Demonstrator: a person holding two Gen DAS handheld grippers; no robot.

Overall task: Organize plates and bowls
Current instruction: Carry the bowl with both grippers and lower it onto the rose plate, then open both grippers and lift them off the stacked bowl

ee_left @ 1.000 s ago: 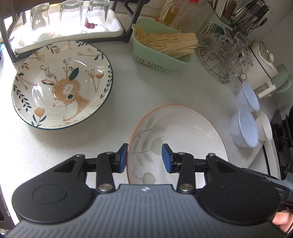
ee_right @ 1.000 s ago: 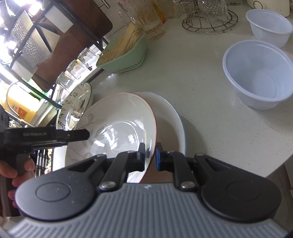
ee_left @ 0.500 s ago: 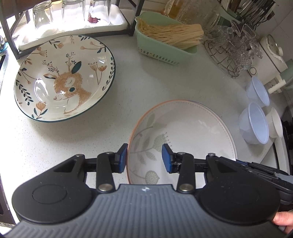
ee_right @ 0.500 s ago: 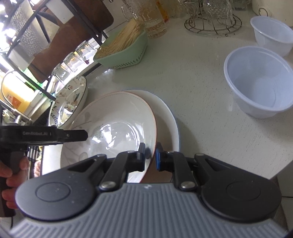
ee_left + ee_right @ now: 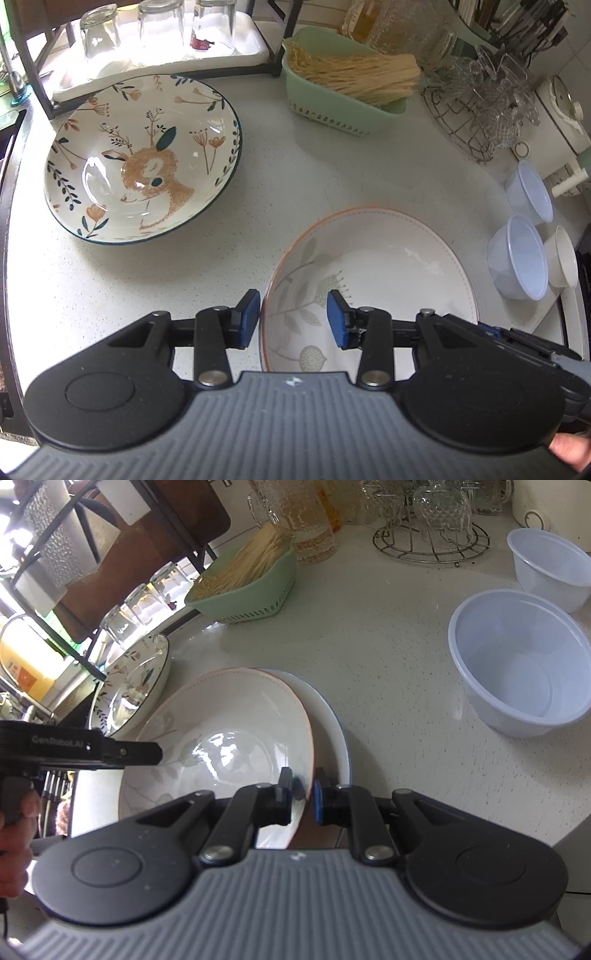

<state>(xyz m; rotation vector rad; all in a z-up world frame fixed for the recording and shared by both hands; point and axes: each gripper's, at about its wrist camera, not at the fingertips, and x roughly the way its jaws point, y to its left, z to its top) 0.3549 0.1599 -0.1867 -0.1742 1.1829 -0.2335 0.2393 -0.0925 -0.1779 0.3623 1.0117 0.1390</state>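
Right tool (image 5: 302, 795) clamped on glossy leaf-print plate (image 5: 221, 734) rim — left tool (image 5: 291, 318) spread, empty.

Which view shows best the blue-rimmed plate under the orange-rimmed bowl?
The right wrist view: the blue-rimmed plate shows as a crescent beside the orange-rimmed bowl. In the left wrist view the bowl hides it.

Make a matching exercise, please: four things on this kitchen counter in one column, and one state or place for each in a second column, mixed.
Things:
1. deer bowl
2. orange-rimmed bowl
3. green basket
4. left gripper

States or places:
A. holds dry noodles
B. open, above the near rim of a bowl
C. rim pinched by the right gripper
D. alone on the counter, before the rack of glasses

Pairs: 1-D, 2-C, 3-A, 4-B
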